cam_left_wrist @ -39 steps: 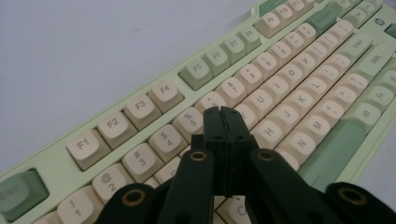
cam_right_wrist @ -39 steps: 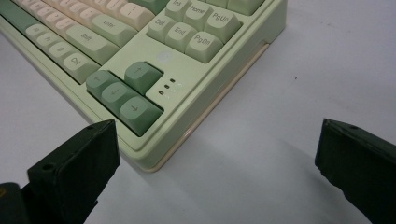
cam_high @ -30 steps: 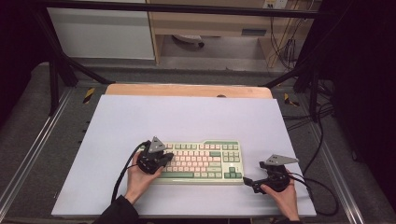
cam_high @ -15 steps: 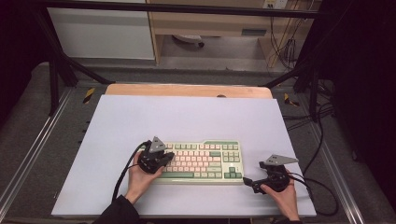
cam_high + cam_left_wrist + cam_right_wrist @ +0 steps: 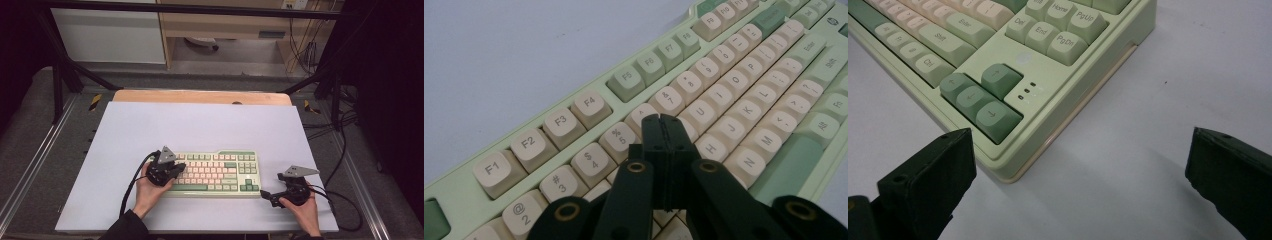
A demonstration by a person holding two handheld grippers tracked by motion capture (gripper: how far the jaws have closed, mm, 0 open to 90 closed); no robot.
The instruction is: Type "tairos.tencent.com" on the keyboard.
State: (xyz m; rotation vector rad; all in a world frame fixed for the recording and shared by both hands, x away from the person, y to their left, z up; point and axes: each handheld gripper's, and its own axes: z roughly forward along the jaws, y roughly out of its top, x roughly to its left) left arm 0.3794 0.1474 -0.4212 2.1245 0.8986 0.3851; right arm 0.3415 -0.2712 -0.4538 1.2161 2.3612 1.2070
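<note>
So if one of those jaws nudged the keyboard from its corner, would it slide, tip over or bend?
Probably slide. The keyboard lies flat and low on the smooth table, so tipping seems unlikely. Its thick one-piece case looks rigid, so it should not bend. A push at the corner near the right gripper would likely swing it round rather than move it straight.

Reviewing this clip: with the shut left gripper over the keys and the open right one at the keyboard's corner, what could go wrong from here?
1. The shut left gripper has a broad tip sitting among the keys near 6 and Y, so it may press two keys on the keyboard.
2. The open right gripper sits just off the corner by the arrow keys; closing or advancing could shove the keyboard.
</note>
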